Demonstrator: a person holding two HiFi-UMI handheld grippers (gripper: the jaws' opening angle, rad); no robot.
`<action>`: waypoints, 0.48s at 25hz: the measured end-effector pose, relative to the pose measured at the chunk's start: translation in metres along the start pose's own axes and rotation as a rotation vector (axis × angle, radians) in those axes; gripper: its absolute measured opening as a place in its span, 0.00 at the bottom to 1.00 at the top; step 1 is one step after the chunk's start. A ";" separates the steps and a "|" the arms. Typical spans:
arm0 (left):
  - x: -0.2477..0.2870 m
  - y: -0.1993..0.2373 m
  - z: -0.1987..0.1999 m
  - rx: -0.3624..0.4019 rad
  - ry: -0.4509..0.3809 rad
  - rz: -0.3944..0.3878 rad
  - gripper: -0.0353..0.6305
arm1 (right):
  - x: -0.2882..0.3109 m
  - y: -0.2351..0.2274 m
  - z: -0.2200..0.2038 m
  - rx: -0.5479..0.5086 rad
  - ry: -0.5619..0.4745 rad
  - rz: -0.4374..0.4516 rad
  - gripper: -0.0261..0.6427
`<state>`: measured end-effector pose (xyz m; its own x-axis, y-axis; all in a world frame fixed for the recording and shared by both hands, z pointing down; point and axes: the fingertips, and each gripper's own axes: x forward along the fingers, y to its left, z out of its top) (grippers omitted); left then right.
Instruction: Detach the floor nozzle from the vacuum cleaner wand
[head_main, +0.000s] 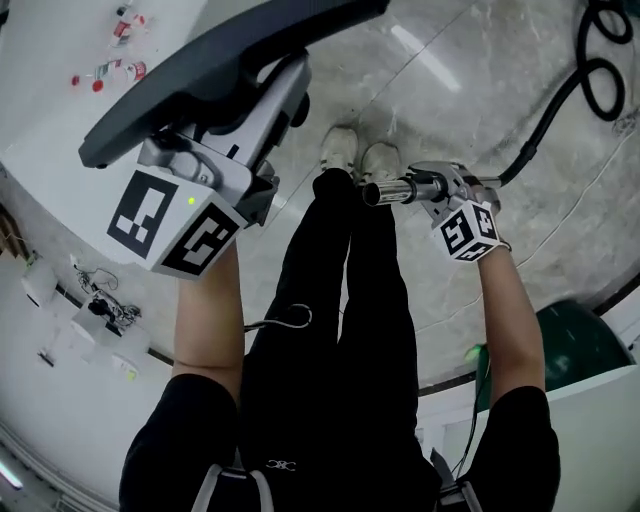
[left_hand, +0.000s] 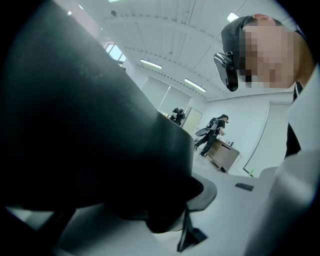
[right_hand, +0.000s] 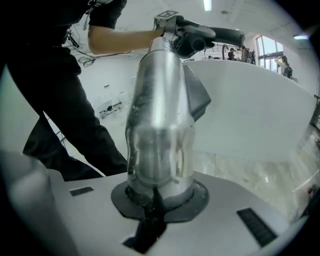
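Ok so the left gripper (head_main: 250, 130) is clamped on the dark floor nozzle (head_main: 220, 60) and has it up in the air, over the edge of the white table (head_main: 50, 60). The nozzle fills nearly all of the left gripper view, so that grip looks solid. The right gripper (head_main: 405, 188) has its jaws clenched around the chrome wand (head_main: 385, 192), just behind the open end, with the black hose (head_main: 555, 110) trailing off across the floor behind it. From the head view there's a clear gap between the wand's mouth and the nozzle's neck, so I'd say the two are already apart and what's left is getting the nozzle away cleanly and putting it down. My tip: keep the wand hand dead steady and let the nozzle hand do all the travelling in line with the tube, no twisting — the nozzle is wide and top-heavy on those jaws and could lever itself loose. For room, the nearest edge is the table rim, right under the nozzle. The person's shoes (head_main: 355, 155) are below the wand tip, so don't drop anything there. The right side is tighter — a green thing (head_main: 575, 345) and a white surface (head_main: 590, 430) sit beside that arm — while the open floor ahead is the safe direction.
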<state>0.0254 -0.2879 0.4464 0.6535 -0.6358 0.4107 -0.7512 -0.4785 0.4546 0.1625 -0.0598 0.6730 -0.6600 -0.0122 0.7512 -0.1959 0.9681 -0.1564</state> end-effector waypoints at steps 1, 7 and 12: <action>-0.001 -0.002 -0.007 -0.012 0.013 0.003 0.28 | 0.000 -0.005 0.007 -0.010 -0.008 0.000 0.12; 0.004 -0.008 -0.039 -0.035 0.057 0.018 0.28 | 0.015 -0.024 0.016 -0.017 0.013 -0.026 0.12; 0.003 -0.010 -0.061 -0.046 0.090 0.022 0.28 | 0.028 -0.037 0.019 0.000 0.022 -0.058 0.12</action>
<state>0.0406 -0.2487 0.4914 0.6443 -0.5875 0.4897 -0.7617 -0.4355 0.4797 0.1380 -0.1008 0.6876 -0.6313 -0.0627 0.7730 -0.2334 0.9659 -0.1124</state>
